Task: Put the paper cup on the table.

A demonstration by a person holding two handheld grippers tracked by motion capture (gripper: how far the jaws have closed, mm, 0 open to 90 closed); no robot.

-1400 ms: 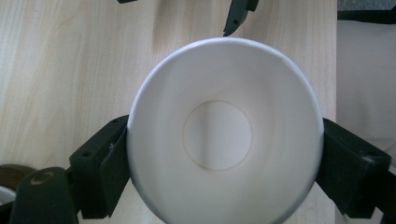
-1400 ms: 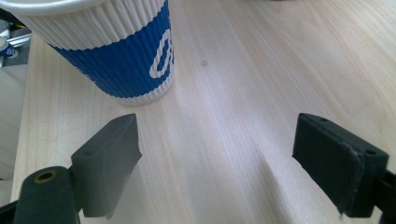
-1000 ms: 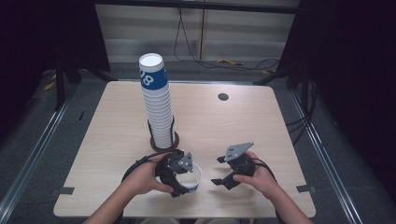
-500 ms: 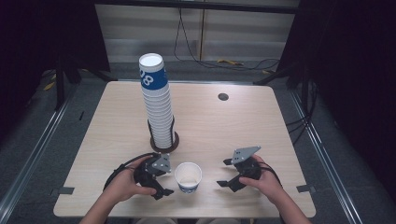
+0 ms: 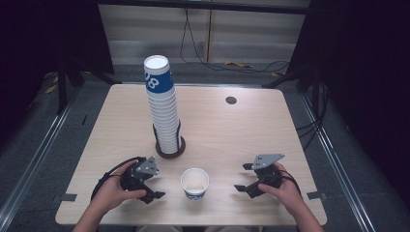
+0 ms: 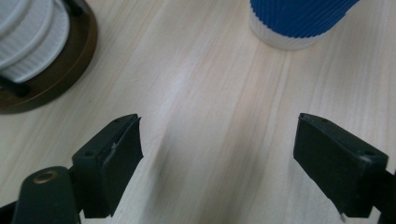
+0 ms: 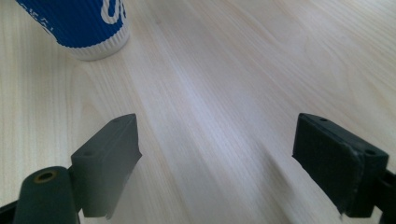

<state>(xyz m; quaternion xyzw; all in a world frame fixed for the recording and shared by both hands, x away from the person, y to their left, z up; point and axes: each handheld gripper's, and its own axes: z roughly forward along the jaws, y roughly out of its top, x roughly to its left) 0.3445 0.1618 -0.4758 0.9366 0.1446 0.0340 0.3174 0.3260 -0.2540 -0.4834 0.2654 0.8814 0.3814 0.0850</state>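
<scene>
A single paper cup (image 5: 195, 183), white inside with a blue ribbed sleeve, stands upright near the table's front edge, between the two grippers. My left gripper (image 5: 155, 183) rests to its left, jaws open and empty, apart from the cup. My right gripper (image 5: 243, 177) sits to the cup's right, also open and empty. In the left gripper view the open gripper (image 6: 219, 158) faces bare wood, with the cup's base (image 6: 299, 23) ahead at upper right. In the right gripper view the open gripper (image 7: 217, 163) has the cup (image 7: 84, 28) at upper left.
A tall stack of the same cups (image 5: 162, 106) rises from a dark round holder (image 5: 169, 147) behind the left gripper; its base (image 6: 46, 70) shows in the left gripper view. A small dark round grommet (image 5: 231, 100) sits in the wooden table (image 5: 241, 125) at the back right.
The left gripper has drawn back to the left, away from the single cup, which stays standing. The right gripper has shifted a little to the right.
</scene>
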